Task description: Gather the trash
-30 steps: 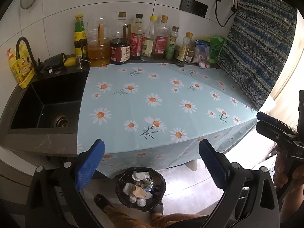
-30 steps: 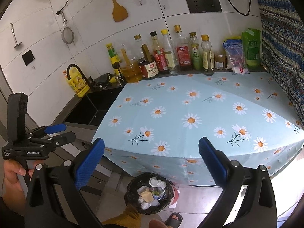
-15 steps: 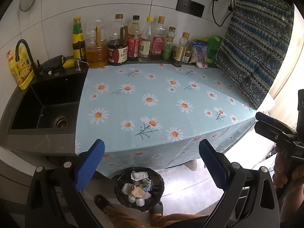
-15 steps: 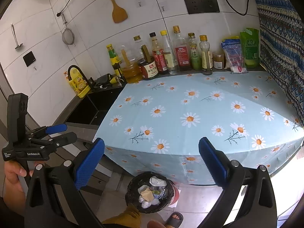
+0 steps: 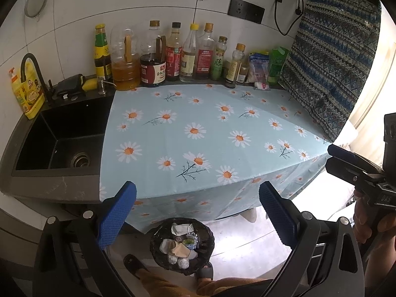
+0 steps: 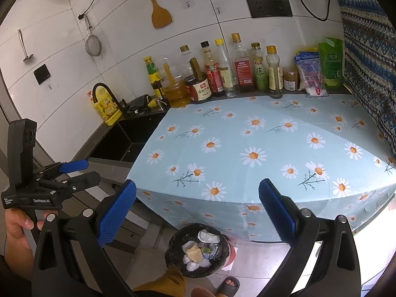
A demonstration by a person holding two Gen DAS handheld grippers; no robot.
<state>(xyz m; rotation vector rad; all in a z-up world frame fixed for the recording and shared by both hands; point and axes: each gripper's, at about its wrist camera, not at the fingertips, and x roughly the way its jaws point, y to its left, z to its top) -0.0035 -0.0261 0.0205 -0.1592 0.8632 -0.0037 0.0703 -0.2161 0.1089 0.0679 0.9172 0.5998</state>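
A black-lined trash bin [image 5: 182, 246] stands on the floor in front of the counter, with crumpled paper and wrappers [image 5: 180, 247] inside; it also shows in the right wrist view [image 6: 198, 250]. My left gripper [image 5: 198, 212] is open and empty, held above the bin. My right gripper [image 6: 198, 212] is open and empty, also above the bin. Each gripper shows in the other's view, the right one [image 5: 346, 163] and the left one [image 6: 74, 173]. The daisy tablecloth [image 5: 210, 133] carries no trash that I can see.
A row of sauce and oil bottles [image 5: 168, 57] and packets [image 5: 262, 69] lines the back wall. A black sink [image 5: 61, 133] with a tap lies left of the cloth. A patterned curtain [image 5: 334, 61] hangs at the right. The person's sandalled feet [image 5: 135, 264] stand by the bin.
Both grippers have drawn back and risen slightly from the counter; the counter and bin look a little smaller and lower. Both stay open and empty.
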